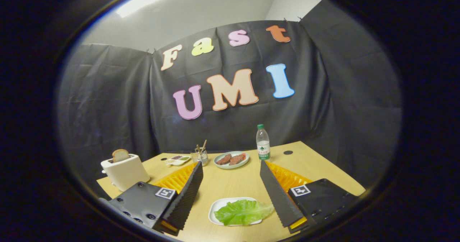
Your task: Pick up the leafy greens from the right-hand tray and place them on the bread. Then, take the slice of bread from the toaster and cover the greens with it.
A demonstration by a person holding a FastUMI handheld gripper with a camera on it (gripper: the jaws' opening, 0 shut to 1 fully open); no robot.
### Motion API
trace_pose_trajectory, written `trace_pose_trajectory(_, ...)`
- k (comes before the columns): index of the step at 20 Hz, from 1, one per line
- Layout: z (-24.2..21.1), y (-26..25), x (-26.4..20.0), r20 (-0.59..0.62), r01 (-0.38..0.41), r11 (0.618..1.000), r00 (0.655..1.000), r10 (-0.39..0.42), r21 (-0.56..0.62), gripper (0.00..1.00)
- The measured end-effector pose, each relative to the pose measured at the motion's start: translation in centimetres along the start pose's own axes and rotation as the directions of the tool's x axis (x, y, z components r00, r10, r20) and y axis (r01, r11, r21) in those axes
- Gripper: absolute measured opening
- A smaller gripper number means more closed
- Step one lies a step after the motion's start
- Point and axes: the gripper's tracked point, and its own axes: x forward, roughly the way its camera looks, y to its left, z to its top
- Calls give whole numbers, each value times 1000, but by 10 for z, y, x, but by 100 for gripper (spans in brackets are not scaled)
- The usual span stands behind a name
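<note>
While the gripper (231,195) hangs above the near edge of the counter (233,182), its jaws are spread wide and holding nothing, so this looks like the very opening of the first step: going for the greens. And there they are, the leafy greens (244,211), one broad leaf lying flat on a white tray (215,208) right between the two fingers, slightly nearer the right one and low down close to the gripper. Nothing is touching the leaf yet.

Over on the far left stands the toaster (125,172) with the slice of bread (120,155) poking up out of its slot, waiting for the second step. Further back, in the middle, sits a pale green plate (230,164) carrying two brownish pieces; whether that is the bread meant to receive the greens, I cannot tell from here. A water bottle (262,141) stands just right of that plate, a small wire cup of sticks (199,156) just left of it, and a little dish (178,160) beyond that.

Next move, by my reckoning: dip down and forward so the fingers straddle the leaf, then close gently, since a thin leaf lying flat on the tray could easily slip out.
</note>
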Motion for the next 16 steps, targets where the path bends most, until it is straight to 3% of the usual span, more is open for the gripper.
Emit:
trace_pose_trajectory(6,-43,-15,0,-212,-37,997,977,23,-64,100)
trace_pose_trajectory(9,-78,-33,-2,-362,-55,993,932,13,-105,100)
trace_pose_trajectory(13,-107,-82,10,-451,25,980,885,-114,-199,100)
trace_pose_trajectory(16,-140,-102,22,-542,66,988,830,-131,-138,100)
